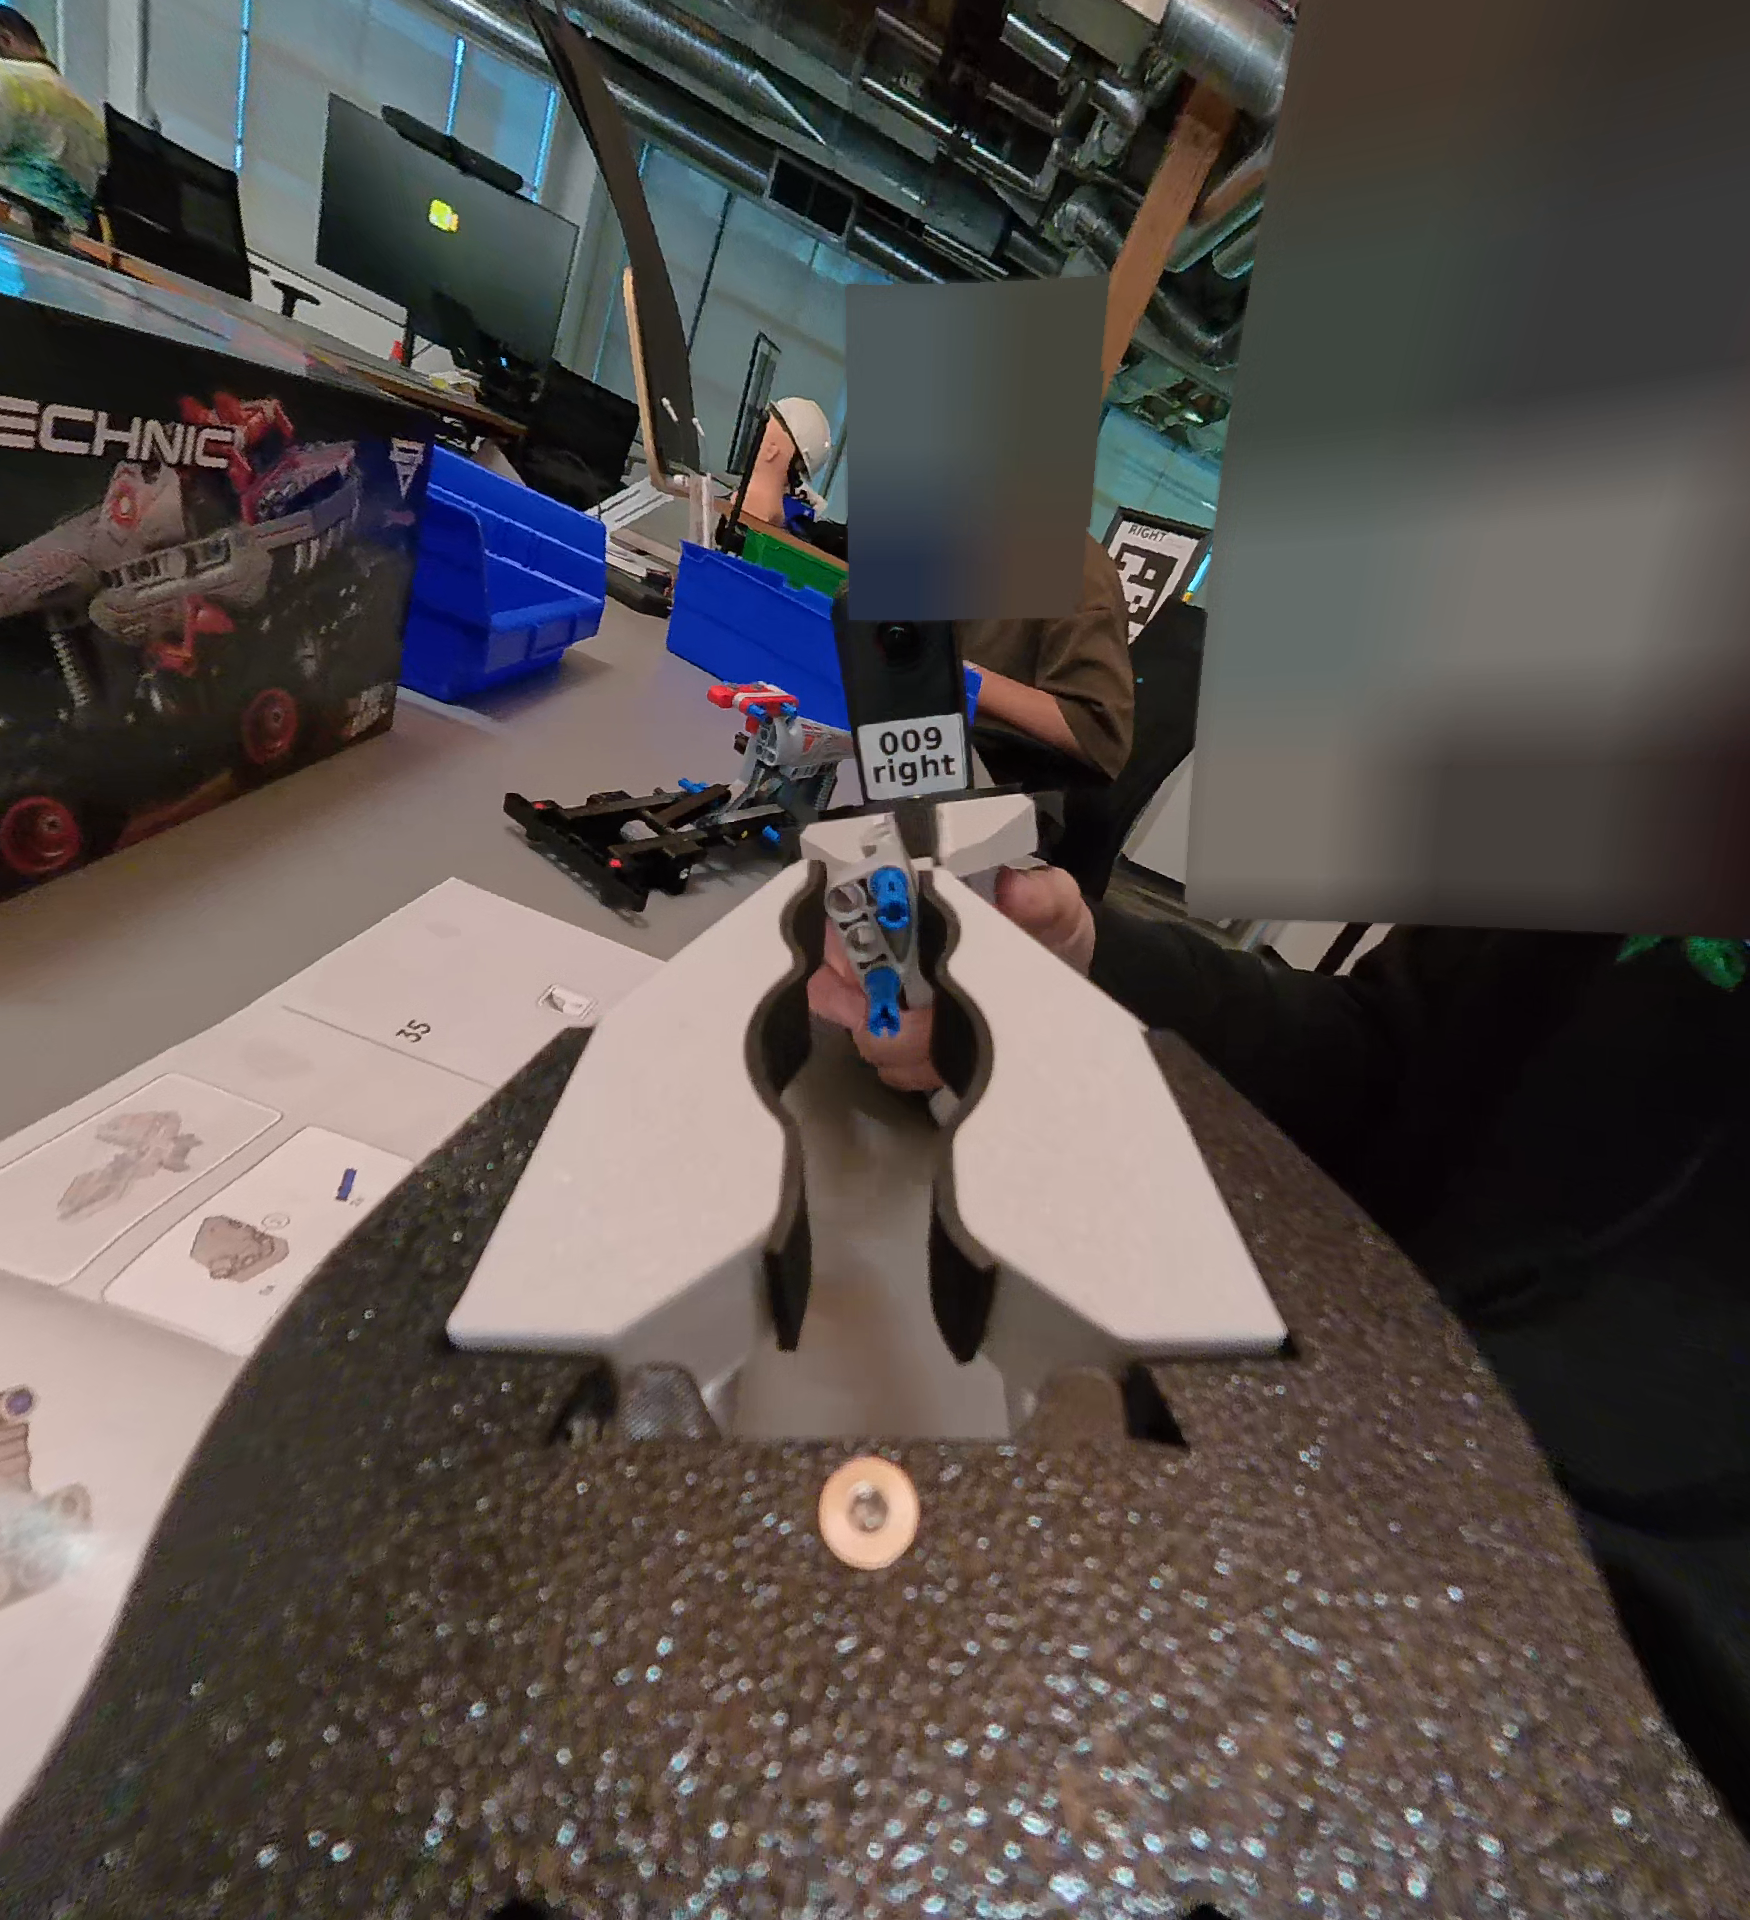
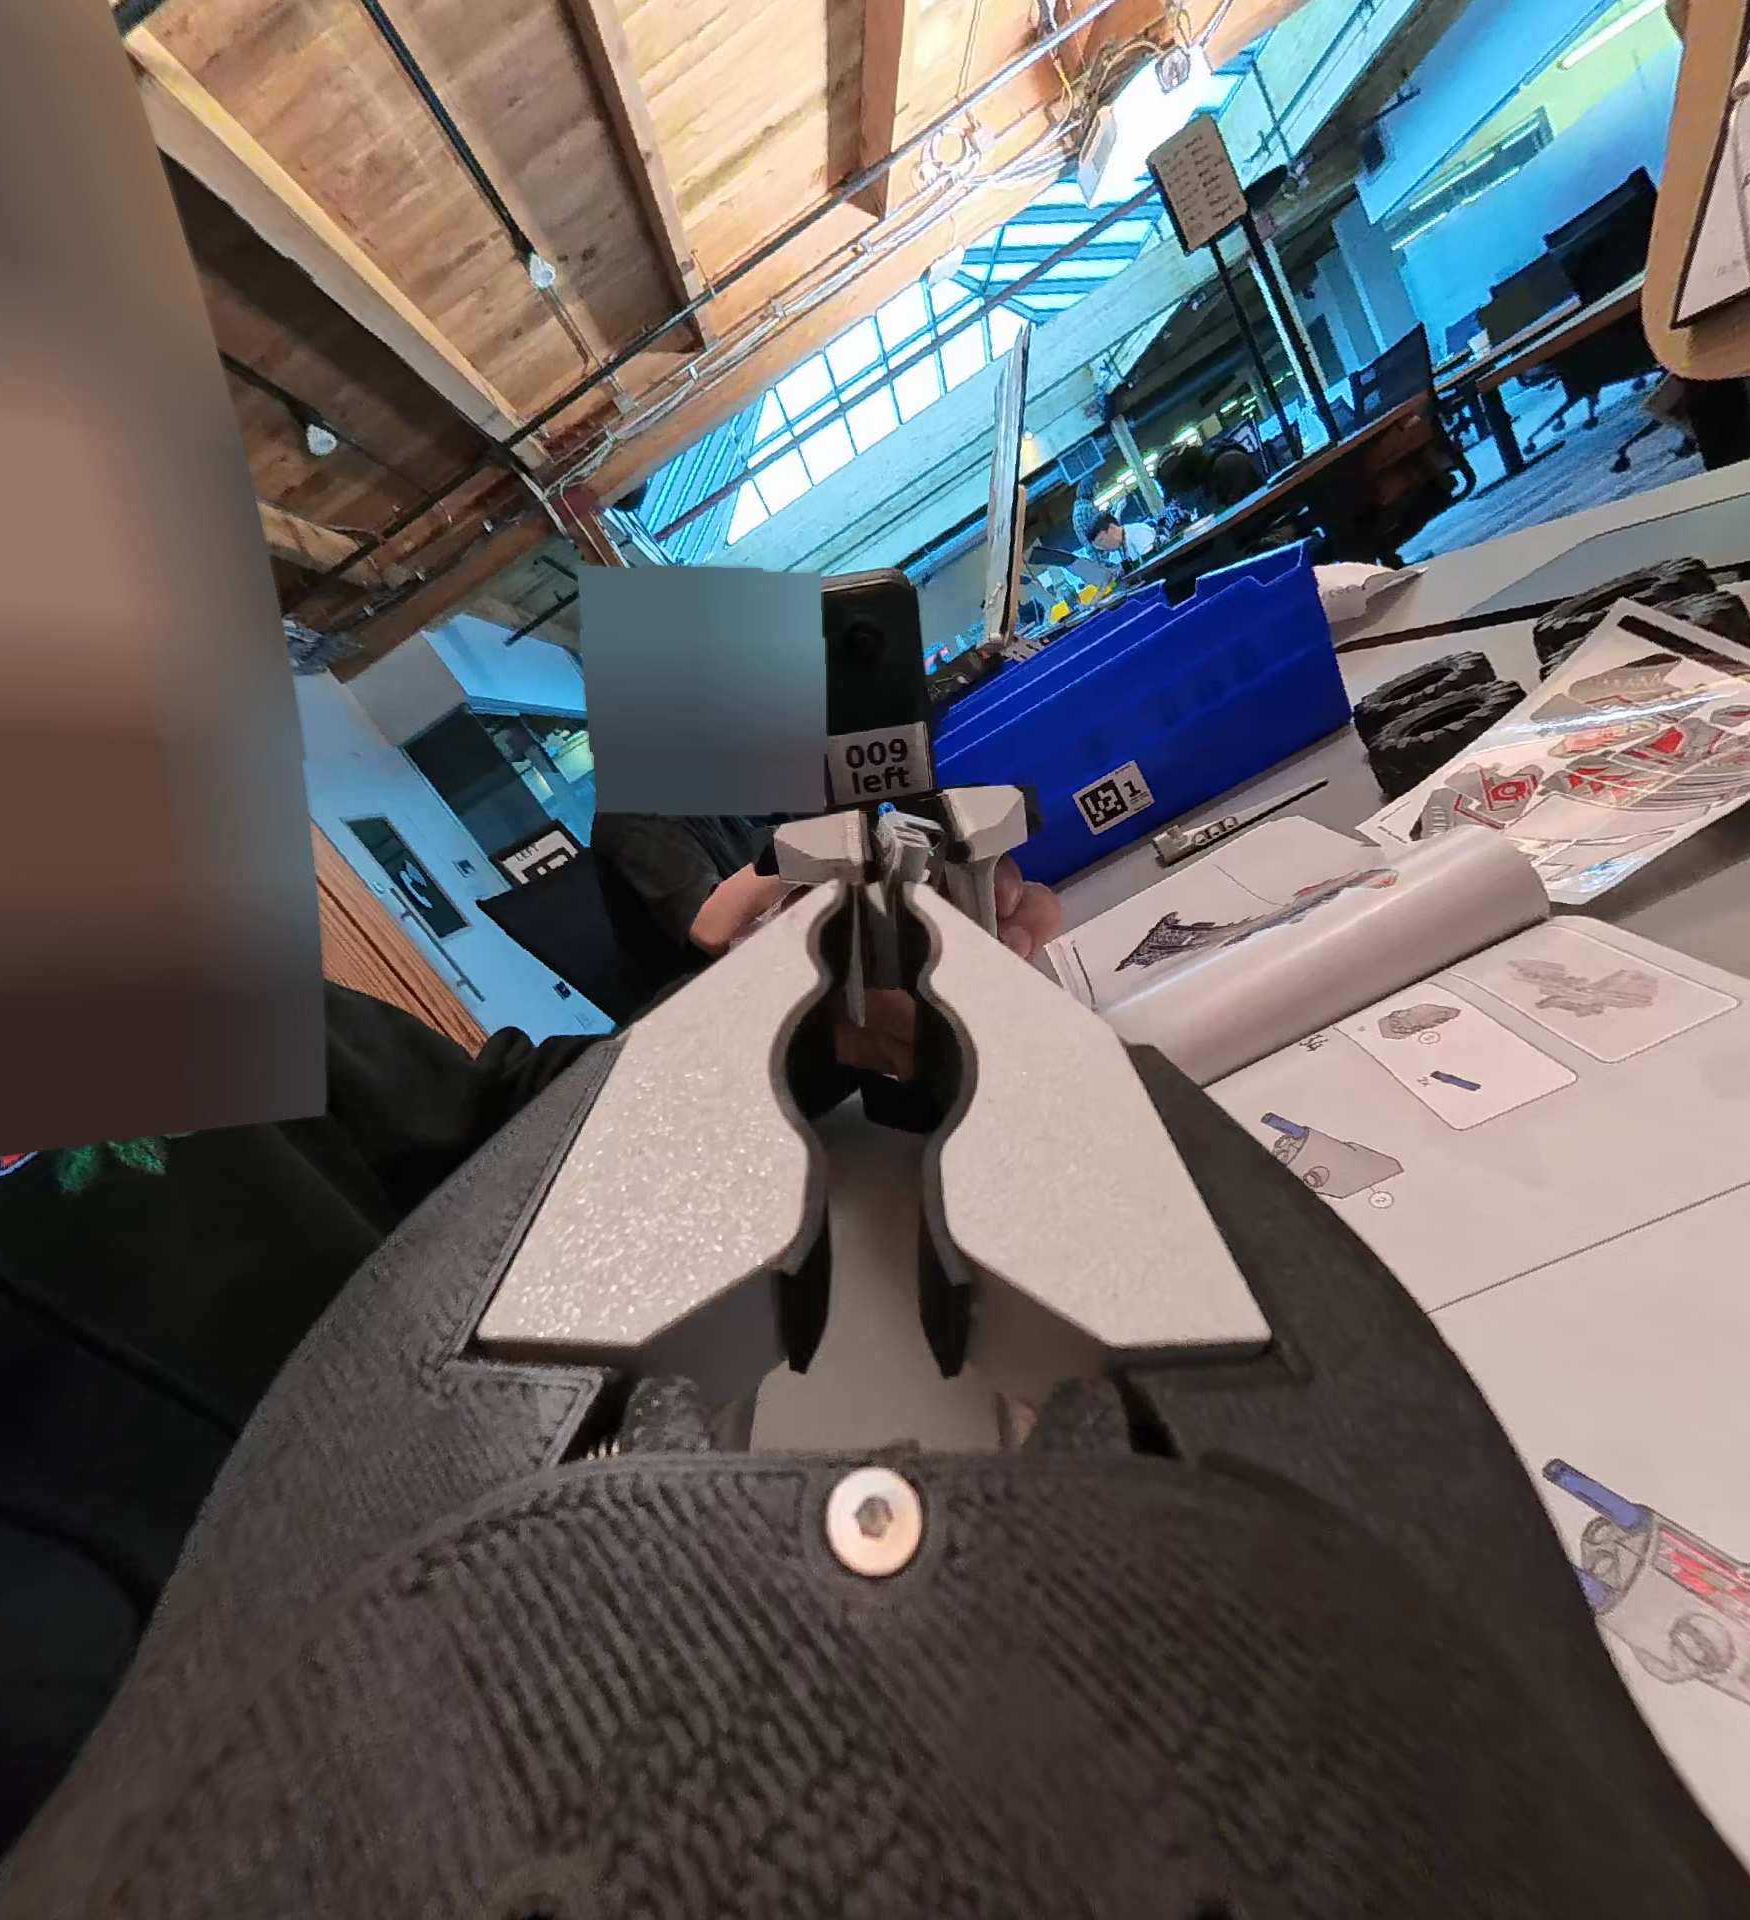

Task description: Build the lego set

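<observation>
— Where is the piece?
— The grey lego piece (image 1: pixel 876 928) is in the air above the table edge (image 1: pixel 227 914), both the left gripper (image 1: pixel 868 914) and right gripper (image 2: pixel 876 914) clamped on it.
— Room?
— The open manual (image 2: pixel 1473 1143) lies just beside.

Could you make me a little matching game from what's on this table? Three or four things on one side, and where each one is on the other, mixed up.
Things:
1. grey piece with blue pins
2. black frame assembly
3. black tyres
4. instruction booklet

Places:
A. lying open on the table, below the grippers
B. lying on the table between the set's box and a blue bin
C. held in the air between the two grippers' tips
D. on the table beside the sticker sheet

Pairs: 1-C, 2-B, 3-D, 4-A
</observation>
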A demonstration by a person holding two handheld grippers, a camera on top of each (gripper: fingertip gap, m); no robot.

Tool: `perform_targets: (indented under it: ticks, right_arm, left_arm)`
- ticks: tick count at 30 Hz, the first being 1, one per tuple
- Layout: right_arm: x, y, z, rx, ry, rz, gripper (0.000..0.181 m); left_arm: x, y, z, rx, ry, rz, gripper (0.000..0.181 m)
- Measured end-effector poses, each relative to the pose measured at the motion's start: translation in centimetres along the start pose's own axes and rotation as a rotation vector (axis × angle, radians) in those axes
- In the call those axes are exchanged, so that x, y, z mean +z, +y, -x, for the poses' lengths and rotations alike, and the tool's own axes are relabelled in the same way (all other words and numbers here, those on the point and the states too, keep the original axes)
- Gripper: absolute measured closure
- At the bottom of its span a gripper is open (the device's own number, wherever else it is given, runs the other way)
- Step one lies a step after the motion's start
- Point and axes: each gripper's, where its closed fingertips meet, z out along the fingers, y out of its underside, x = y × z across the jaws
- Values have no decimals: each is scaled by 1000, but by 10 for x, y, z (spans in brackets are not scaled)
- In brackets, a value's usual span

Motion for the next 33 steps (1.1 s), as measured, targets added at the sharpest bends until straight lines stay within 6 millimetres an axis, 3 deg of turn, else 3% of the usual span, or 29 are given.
perform_targets:
  ticks: [1,10,25,33]
  right_arm:
    - [0,0,0,1,3,1,176]
    - [-2,-1,-7,25,36,-6,178]
    - [-6,-12,-5,72,-3,-95,180]
    - [-2,-5,-6,45,17,-50,180]
  left_arm:
    - [0,0,1,6,-8,5,167]
    - [0,1,1,50,-28,18,168]
    - [-1,-3,1,-58,11,-43,168]
    - [1,-1,0,-12,-3,-22,167]
